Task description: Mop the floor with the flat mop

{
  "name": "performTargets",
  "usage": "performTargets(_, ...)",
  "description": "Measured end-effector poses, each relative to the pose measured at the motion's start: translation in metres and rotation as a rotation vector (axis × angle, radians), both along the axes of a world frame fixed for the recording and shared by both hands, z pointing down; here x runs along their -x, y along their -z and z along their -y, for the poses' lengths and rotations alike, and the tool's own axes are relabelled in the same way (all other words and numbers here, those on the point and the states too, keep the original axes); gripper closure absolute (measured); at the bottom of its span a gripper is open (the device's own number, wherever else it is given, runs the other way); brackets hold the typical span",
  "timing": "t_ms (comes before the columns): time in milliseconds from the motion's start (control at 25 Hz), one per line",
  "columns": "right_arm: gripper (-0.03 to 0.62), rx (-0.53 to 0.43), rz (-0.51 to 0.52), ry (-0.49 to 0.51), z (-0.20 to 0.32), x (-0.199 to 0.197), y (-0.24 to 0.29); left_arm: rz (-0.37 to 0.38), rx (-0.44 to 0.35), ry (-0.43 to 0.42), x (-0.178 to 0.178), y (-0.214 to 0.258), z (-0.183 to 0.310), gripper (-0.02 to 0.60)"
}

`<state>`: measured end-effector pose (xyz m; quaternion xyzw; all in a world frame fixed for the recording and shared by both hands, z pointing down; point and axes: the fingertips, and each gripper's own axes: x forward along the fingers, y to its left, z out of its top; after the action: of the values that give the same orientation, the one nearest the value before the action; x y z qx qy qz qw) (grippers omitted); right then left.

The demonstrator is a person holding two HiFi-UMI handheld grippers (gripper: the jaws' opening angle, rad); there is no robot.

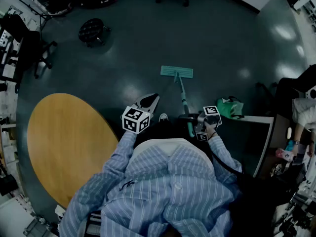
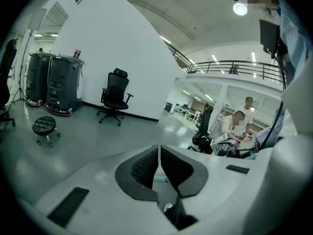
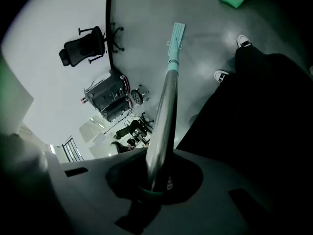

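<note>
The flat mop has a teal head (image 1: 176, 72) lying flat on the dark floor ahead of me. Its handle (image 1: 183, 98) slants back to my right gripper (image 1: 189, 118), which is shut on the handle near its upper end. In the right gripper view the metal handle (image 3: 164, 116) runs out from between the jaws of the right gripper (image 3: 155, 181) to the mop head (image 3: 175, 35). My left gripper (image 1: 149, 101) hangs left of the handle, apart from it. In the left gripper view the pads of the left gripper (image 2: 159, 153) meet with nothing between them.
A round wooden table (image 1: 64, 142) fills the left. A black stool (image 1: 94, 31) stands far left. A green bag (image 1: 229, 107) and a dark desk (image 1: 256, 132) are close on the right. An office chair (image 2: 115, 96), black machines (image 2: 56, 84) and seated people (image 2: 234, 126) show beyond.
</note>
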<state>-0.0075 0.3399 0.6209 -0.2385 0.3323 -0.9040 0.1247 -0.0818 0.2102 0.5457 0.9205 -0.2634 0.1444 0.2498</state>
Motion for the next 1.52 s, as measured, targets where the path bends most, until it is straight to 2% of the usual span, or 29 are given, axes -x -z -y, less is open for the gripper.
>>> performTargets(520, 0.557, -0.008, -0.010, 0.013, 0.003, 0.000, -0.003, -0.007, 0.002, -0.002, 0.001, -0.003, 0.003, 0.563)
performTargets(760, 0.556, -0.010, -0.042, 0.075, 0.015, -0.004, -0.003, -0.026, 0.012, 0.026, 0.005, -0.004, 0.005, 0.563)
performTargets(1160, 0.553, -0.022, -0.033, 0.078, 0.084, -0.020, 0.008, -0.030, 0.027, 0.074, 0.004, -0.003, 0.035, 0.563)
performTargets(1520, 0.553, -0.029, -0.035, 0.107, 0.172, -0.068, 0.001, -0.006, 0.053, 0.145, -0.011, -0.018, 0.093, 0.563)
